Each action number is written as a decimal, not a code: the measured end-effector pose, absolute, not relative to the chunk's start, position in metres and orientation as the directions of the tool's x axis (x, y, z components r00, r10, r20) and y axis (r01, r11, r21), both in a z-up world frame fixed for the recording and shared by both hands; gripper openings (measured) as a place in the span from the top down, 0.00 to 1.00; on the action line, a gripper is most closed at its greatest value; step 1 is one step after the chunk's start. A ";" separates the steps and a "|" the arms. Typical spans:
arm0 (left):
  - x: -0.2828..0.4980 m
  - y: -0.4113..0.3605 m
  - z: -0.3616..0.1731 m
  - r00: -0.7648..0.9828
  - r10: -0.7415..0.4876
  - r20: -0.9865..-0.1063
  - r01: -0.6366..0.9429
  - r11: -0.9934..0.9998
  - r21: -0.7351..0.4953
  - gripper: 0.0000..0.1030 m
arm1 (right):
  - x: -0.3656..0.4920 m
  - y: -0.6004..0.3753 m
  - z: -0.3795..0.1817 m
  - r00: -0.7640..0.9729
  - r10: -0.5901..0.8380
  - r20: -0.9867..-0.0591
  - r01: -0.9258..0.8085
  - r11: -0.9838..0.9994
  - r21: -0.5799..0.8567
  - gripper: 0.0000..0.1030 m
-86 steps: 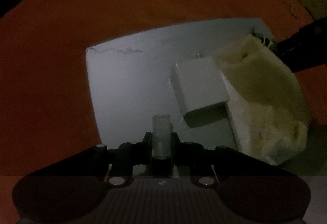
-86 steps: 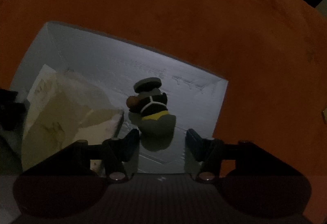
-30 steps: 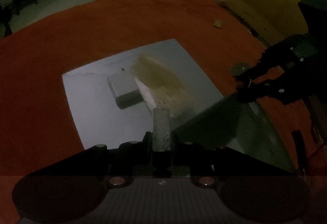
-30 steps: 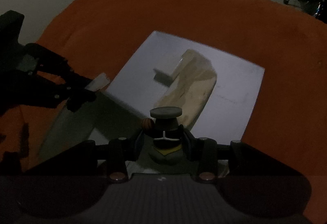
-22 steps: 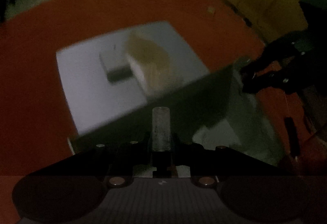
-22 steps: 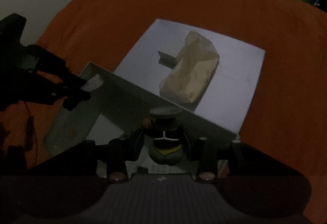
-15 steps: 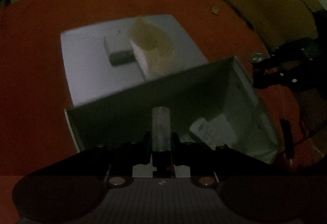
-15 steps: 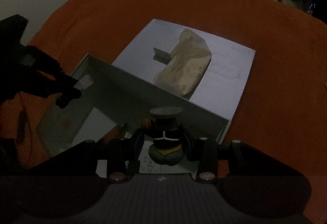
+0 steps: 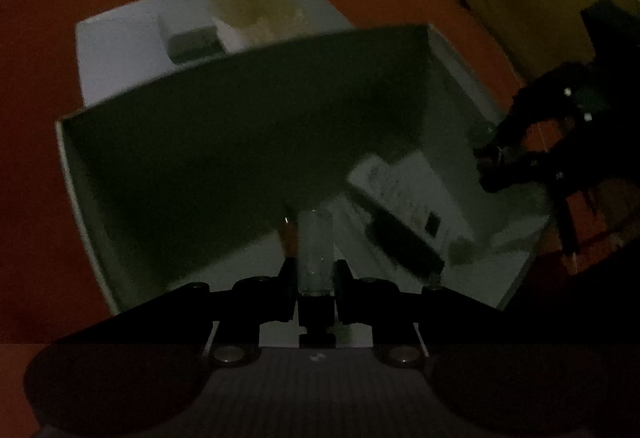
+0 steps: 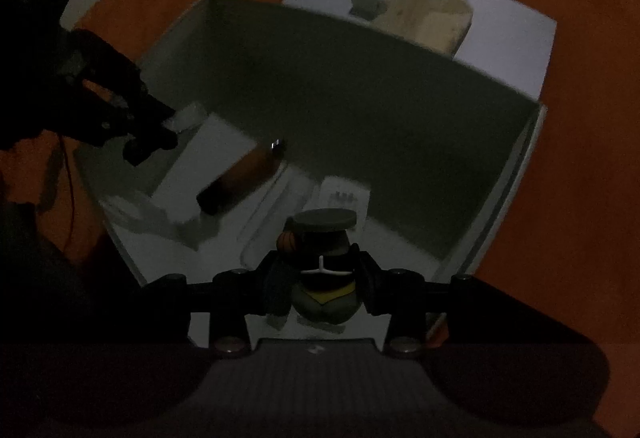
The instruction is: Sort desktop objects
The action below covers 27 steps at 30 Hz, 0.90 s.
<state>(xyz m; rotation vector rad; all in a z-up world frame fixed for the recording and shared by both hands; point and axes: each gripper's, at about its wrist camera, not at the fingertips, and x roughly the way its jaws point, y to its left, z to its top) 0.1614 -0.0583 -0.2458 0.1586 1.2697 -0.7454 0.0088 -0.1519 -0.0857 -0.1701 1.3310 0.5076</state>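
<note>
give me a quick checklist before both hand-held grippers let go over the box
1. Left hand-held gripper shut on the small translucent cylinder: ok.
2. Right hand-held gripper shut on the capped toy figurine: ok.
3. Both held items over the open white cardboard box: ok.
4. Clear landing spot among the orange-and-black pen and white packets: cannot tell, too dark.
5. Grippers apart from each other: ok.
6. Beige bag and small white block on the white sheet sorted: not ok.

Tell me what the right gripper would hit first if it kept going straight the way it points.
Probably the box floor: the right gripper, shut on the figurine, points down into it, near a small white card. Depth is unclear.
</note>
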 end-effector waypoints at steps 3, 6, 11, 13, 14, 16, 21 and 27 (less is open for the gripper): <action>0.154 -0.069 -0.250 0.104 -0.394 -0.913 0.638 0.731 -0.242 0.85 | 0.005 -0.147 -0.093 0.135 0.250 -0.959 -0.468 0.869 0.160 0.58; 0.149 -0.077 -0.254 0.089 -0.393 -0.915 0.667 0.706 -0.238 0.85 | 0.002 -0.139 -0.096 0.130 0.242 -0.962 -0.505 0.850 0.146 0.58; 0.139 -0.087 -0.258 0.102 -0.367 -0.925 0.735 0.654 -0.179 0.85 | -0.011 -0.120 -0.107 0.140 0.183 -0.973 -0.629 0.775 0.055 0.58; 0.135 -0.091 -0.258 0.115 -0.359 -0.926 0.766 0.625 -0.148 0.85 | -0.015 -0.116 -0.112 0.129 0.176 -0.976 -0.658 0.752 0.049 0.58; 0.132 -0.094 -0.258 0.122 -0.358 -0.926 0.781 0.610 -0.133 0.85 | -0.017 -0.113 -0.114 0.122 0.176 -0.977 -0.670 0.741 0.049 0.58; 0.127 -0.099 -0.260 0.126 -0.353 -0.927 0.804 0.583 -0.113 0.85 | -0.019 -0.109 -0.116 0.117 0.177 -0.977 -0.689 0.723 0.049 0.58; 0.116 -0.110 -0.267 0.148 -0.338 -0.929 0.840 0.538 -0.062 0.85 | -0.018 -0.105 -0.120 0.114 0.163 -0.980 -0.723 0.691 0.031 0.58; 0.122 -0.114 -0.277 0.136 -0.315 -0.939 0.853 0.519 -0.050 0.85 | -0.004 -0.101 -0.126 0.056 0.166 -0.985 -0.730 0.680 0.073 0.58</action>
